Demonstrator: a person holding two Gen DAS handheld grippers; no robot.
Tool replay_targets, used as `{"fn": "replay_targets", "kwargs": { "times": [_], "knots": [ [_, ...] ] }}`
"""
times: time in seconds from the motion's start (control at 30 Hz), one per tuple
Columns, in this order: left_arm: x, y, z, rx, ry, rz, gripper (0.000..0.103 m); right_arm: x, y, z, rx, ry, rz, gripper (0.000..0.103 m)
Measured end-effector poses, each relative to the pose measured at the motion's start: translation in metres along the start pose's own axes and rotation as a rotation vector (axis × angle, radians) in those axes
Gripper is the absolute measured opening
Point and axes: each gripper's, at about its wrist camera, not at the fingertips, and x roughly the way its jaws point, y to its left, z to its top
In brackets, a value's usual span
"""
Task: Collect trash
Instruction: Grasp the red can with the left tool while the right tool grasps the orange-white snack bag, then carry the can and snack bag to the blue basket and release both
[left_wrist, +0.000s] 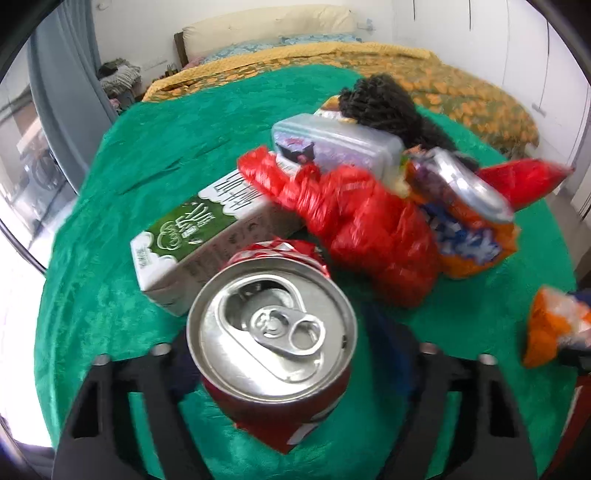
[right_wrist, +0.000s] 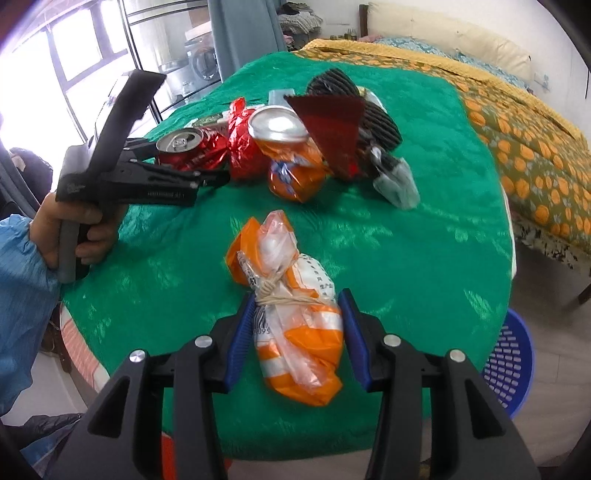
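A crushed red soda can (left_wrist: 273, 339) sits between the fingers of my left gripper (left_wrist: 291, 369), which is closed on it; the can also shows in the right wrist view (right_wrist: 184, 146). My right gripper (right_wrist: 299, 339) is shut on an orange and white plastic bag tied with string (right_wrist: 291, 317), which rests on the green tablecloth (right_wrist: 424, 240). Other trash lies beyond: a green milk carton (left_wrist: 199, 236), a red plastic bag (left_wrist: 354, 221), an orange soda can (right_wrist: 291, 155) and a dark red wrapper (right_wrist: 332, 125).
A blue perforated basket (right_wrist: 509, 362) stands on the floor right of the table. A clear plastic box (left_wrist: 332, 144) and a black knitted item (left_wrist: 384, 103) lie at the far side. A bed (right_wrist: 517, 110) stands behind.
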Motion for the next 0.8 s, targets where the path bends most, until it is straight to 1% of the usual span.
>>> {"fn": "replay_targets", "kwargs": {
  "times": [0.03,0.1,0.2,0.23,0.27,0.3,0.33,0.4,0.43,0.5,0.53,0.57,0.6,0.63,0.67,0.73,0.8],
  "knots": [
    [-0.002,-0.001,0.000,-0.013,0.006,-0.013,0.062,-0.001,-0.001,-0.001,0.002,0.002,0.004,0.045],
    [-0.009,-0.005,-0.004,-0.013,0.006,-0.019,0.062,0.000,-0.001,-0.001,-0.002,0.007,0.010,0.045],
    [-0.028,-0.010,-0.021,-0.006,0.008,-0.060,0.062,0.004,0.001,0.007,-0.015,0.026,0.022,0.047],
    [-0.035,-0.015,-0.029,0.003,0.013,-0.086,0.062,0.004,0.000,0.007,-0.026,0.033,0.023,0.055],
    [-0.039,-0.018,-0.034,0.009,0.016,-0.095,0.063,0.001,0.001,0.006,-0.038,0.042,0.019,0.067],
    [-0.042,-0.020,-0.040,0.017,0.017,-0.102,0.063,0.001,0.002,0.008,-0.051,0.051,0.017,0.069],
    [-0.045,-0.025,-0.044,0.028,0.016,-0.106,0.071,0.002,0.002,0.012,-0.067,0.062,0.020,0.070],
    [-0.048,-0.031,-0.046,0.048,0.005,-0.092,0.080,0.004,0.006,0.017,-0.108,0.078,0.016,0.070],
    [-0.047,-0.034,-0.046,0.061,-0.001,-0.076,0.082,0.006,0.007,0.019,-0.123,0.081,0.013,0.070],
    [-0.043,-0.036,-0.044,0.067,0.002,-0.051,0.083,0.010,0.012,0.026,-0.164,0.100,0.012,0.069],
    [-0.039,-0.037,-0.042,0.063,0.012,-0.046,0.082,0.012,0.014,0.027,-0.174,0.113,0.007,0.062],
    [-0.037,-0.036,-0.043,0.062,0.017,-0.047,0.082,0.015,0.015,0.029,-0.191,0.133,0.004,0.046],
    [-0.036,-0.037,-0.044,0.064,0.022,-0.055,0.074,0.018,0.015,0.030,-0.208,0.150,0.007,0.044],
    [-0.036,-0.036,-0.044,0.064,0.025,-0.068,0.061,0.018,0.016,0.030,-0.216,0.151,0.004,0.044],
    [-0.038,-0.036,-0.045,0.062,0.025,-0.083,0.062,0.014,0.016,0.029,-0.213,0.144,0.007,0.044],
    [-0.041,-0.037,-0.047,0.059,0.017,-0.063,0.061,0.004,0.012,0.027,-0.188,0.109,0.016,0.044],
    [-0.044,-0.033,-0.049,0.031,0.014,-0.075,0.061,-0.009,0.002,0.026,-0.131,0.065,0.056,0.044]
  ]
}}
